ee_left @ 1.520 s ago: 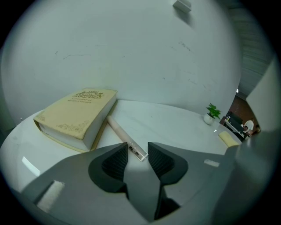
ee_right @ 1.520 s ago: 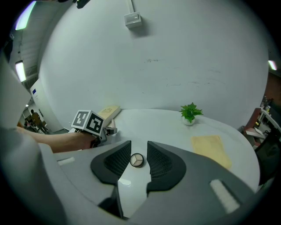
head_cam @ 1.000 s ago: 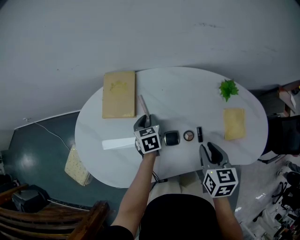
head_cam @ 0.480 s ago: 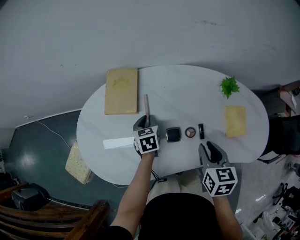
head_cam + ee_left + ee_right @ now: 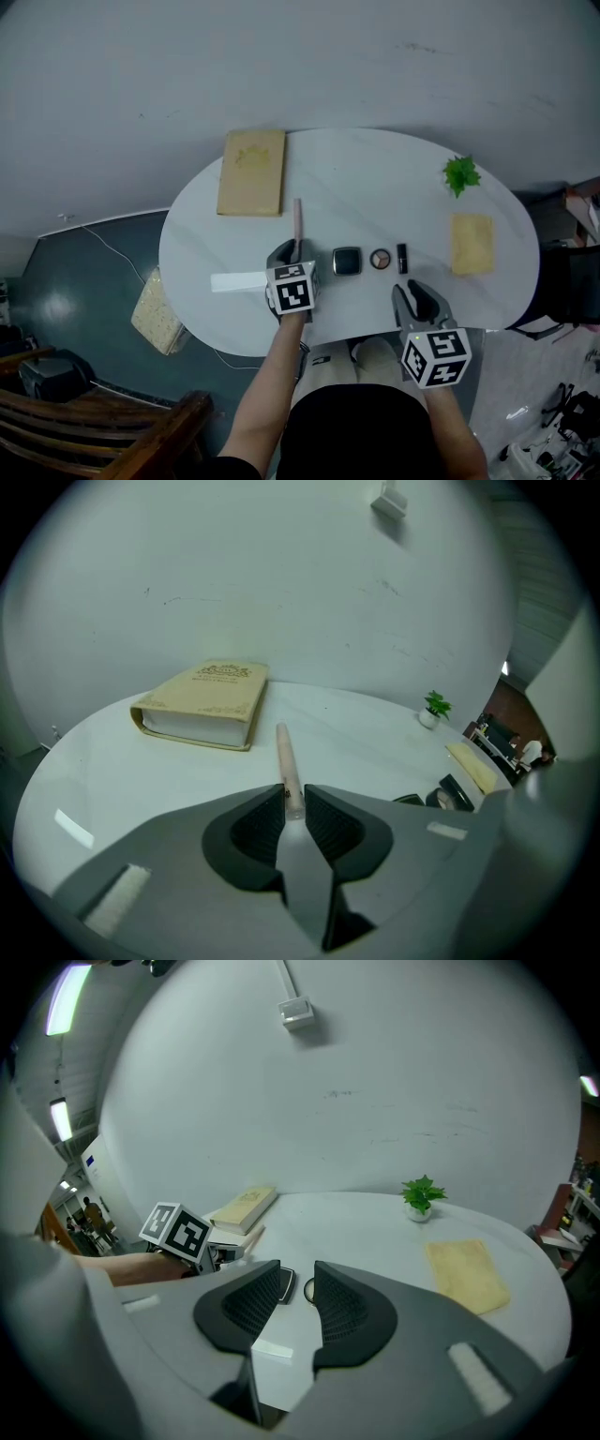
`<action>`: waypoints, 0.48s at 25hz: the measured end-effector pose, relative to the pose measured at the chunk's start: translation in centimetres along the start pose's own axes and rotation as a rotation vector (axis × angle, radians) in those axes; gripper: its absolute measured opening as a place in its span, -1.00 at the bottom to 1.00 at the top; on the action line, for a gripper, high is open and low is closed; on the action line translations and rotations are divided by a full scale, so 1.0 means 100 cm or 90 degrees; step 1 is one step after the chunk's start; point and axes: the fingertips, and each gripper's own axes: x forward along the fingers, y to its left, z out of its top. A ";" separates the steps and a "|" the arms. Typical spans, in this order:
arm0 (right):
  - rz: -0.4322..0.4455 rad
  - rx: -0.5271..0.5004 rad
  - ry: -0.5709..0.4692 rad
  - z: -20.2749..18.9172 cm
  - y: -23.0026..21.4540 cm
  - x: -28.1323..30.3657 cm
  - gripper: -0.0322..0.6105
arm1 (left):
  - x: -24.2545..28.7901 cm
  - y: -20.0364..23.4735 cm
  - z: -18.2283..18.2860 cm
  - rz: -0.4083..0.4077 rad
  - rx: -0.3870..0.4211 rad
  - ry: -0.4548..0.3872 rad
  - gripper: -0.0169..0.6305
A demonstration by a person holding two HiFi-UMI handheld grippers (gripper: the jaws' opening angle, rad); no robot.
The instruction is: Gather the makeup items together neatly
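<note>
The white oval table [image 5: 375, 178] fills the middle of the head view, with a tan book [image 5: 251, 172] at its upper left. At lower right the right gripper [image 5: 419, 298] hangs with its jaws apart and empty. At centre the left gripper [image 5: 292, 251], whose jaws have just been closing, clamps a pink makeup stick [image 5: 297, 217]. To its right, 3 items sit in a row: square compact [image 5: 346, 261], round compact [image 5: 380, 259], black lipstick [image 5: 402, 258].

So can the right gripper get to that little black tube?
Probably yes. The right gripper hovers just on the near side of the black tube, jaws apart with nothing between them, and only bare table lies between the two. Nothing looks in the way.
</note>
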 end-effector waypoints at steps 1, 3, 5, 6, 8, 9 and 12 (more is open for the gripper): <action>0.006 -0.003 0.000 -0.001 0.000 -0.001 -0.52 | -0.003 -0.001 -0.004 0.001 0.001 0.001 -0.76; 0.015 -0.009 0.000 -0.004 0.000 -0.005 -0.52 | -0.010 -0.005 -0.011 0.001 0.003 0.003 -0.76; 0.025 -0.013 -0.002 -0.006 -0.001 -0.011 -0.52 | -0.017 -0.010 -0.019 0.003 0.004 0.005 -0.76; 0.029 -0.016 -0.003 -0.008 -0.001 -0.014 -0.52 | -0.021 -0.013 -0.023 0.004 0.004 0.006 -0.76; 0.039 -0.022 -0.002 -0.012 -0.002 -0.020 -0.52 | -0.028 -0.019 -0.032 0.004 0.001 0.008 -0.76; 0.044 -0.025 -0.001 -0.014 -0.003 -0.022 -0.52 | -0.031 -0.022 -0.036 0.004 0.000 0.009 -0.76; 0.057 -0.029 0.001 -0.020 -0.004 -0.028 -0.52 | -0.039 -0.030 -0.046 0.004 -0.004 0.011 -0.76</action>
